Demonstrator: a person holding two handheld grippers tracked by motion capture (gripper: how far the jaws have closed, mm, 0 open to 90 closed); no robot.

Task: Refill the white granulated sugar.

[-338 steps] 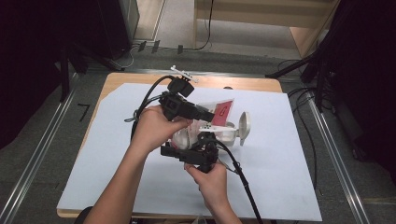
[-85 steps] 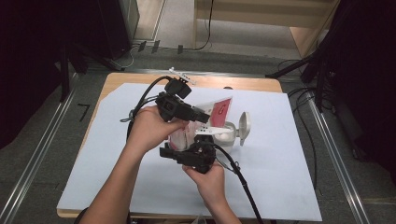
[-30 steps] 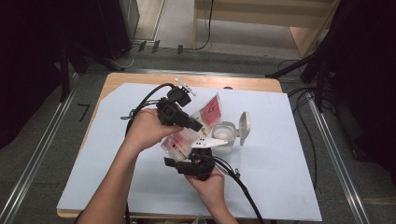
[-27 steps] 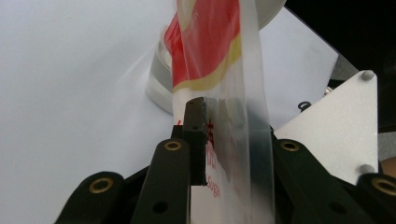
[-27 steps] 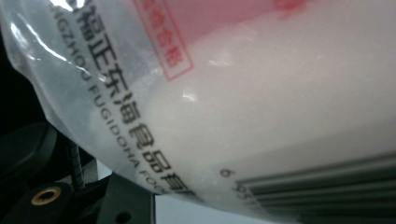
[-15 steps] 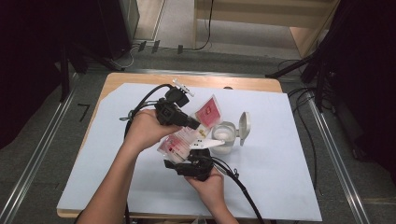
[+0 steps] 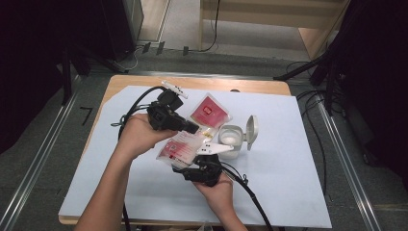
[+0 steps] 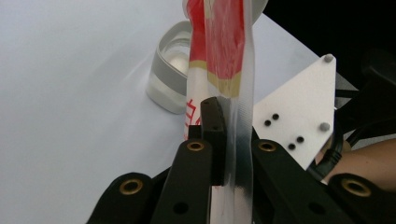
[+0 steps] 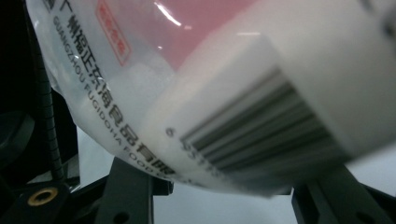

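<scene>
Tabletop [image 7: 298, 192]: right half and near-left corner lie bare, wide room to pass. Centre crowded: white container [image 7: 231, 142] with raised lid stands just right of both hand-held grippers, a red packet [image 7: 209, 111] lies flat beside it at the far side. Cables [image 7: 132, 108] loop across the far-left part. Narrow gap between container and the held pouch [image 7: 178, 148].

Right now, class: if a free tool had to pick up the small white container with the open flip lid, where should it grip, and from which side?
Grip the white container across its low round body, coming straight down from above. It stands upright on the white sheet, its mouth open. Keep clear of the raised lid on its right, hinged and likely to swing, and approach from the far side, away from the red sachets.
</scene>
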